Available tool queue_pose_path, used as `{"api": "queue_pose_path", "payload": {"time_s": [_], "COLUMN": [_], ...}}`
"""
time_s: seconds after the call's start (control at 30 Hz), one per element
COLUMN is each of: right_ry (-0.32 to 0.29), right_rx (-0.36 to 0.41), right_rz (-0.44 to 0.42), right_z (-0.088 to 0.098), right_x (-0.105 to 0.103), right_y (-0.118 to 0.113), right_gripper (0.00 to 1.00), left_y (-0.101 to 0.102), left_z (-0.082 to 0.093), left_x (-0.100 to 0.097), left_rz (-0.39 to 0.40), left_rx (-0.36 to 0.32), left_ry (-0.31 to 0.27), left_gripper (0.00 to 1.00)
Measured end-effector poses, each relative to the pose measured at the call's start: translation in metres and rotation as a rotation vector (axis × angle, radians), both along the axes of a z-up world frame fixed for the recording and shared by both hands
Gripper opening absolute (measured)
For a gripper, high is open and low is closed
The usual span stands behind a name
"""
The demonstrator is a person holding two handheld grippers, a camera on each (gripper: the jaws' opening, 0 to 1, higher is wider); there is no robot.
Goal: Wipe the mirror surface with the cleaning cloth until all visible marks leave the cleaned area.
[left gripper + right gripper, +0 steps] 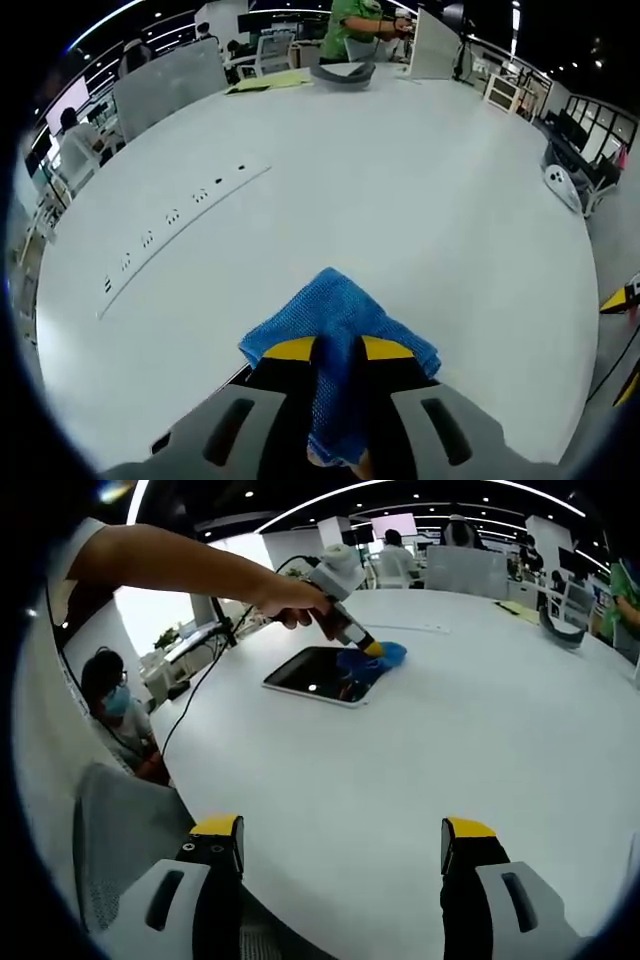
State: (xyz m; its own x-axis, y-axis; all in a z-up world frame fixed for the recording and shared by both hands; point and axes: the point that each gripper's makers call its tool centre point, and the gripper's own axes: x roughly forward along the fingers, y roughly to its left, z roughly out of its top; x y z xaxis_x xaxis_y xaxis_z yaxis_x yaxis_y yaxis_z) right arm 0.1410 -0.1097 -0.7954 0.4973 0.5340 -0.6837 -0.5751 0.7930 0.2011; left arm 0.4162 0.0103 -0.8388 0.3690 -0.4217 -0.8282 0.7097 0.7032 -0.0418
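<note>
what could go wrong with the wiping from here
1. The mirror lies flat and loose on the white table with nothing bracing it; the right gripper is open and far back, so a hard stroke might slide it.
2. The left gripper holds the blue cloth at the mirror's far corner, so most of the surface may go unwiped.
3. A cable trails off the table edge beside the mirror and might snag.

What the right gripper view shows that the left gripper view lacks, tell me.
Right gripper view: the mirror lying flat, a hand holding the left gripper at its edge, the open right gripper. Left gripper view: a socket strip in the table. Both: the blue cloth clamped in the left gripper, the white table.
</note>
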Motion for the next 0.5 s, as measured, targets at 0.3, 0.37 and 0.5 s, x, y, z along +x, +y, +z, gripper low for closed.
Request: {"api": "queue_pose_path", "payload": {"time_s": [0.3,0.37,0.5], "right_ry": [0.008,0.007,0.010], "right_rx": [-0.001,-0.003,-0.005], "right_rz": [0.001,0.000,0.000], "right_z": [-0.0021,-0.0021,-0.0024], "right_x": [-0.0010,-0.0006,0.0000], "right_y": [0.0009,0.0003,-0.0004], "right_gripper": [0.80,0.80,0.80], "left_y": [0.0005,0.0005,0.0006], "left_z": [0.0000,0.0001,0.0002], "left_x": [0.0060,0.0073,0.0091], "left_rz": [-0.003,-0.005,-0.008], "left_rx": [0.003,0.003,0.003], "left_ry": [-0.006,-0.008,-0.010], "left_gripper": [0.15,0.15,0.15]}}
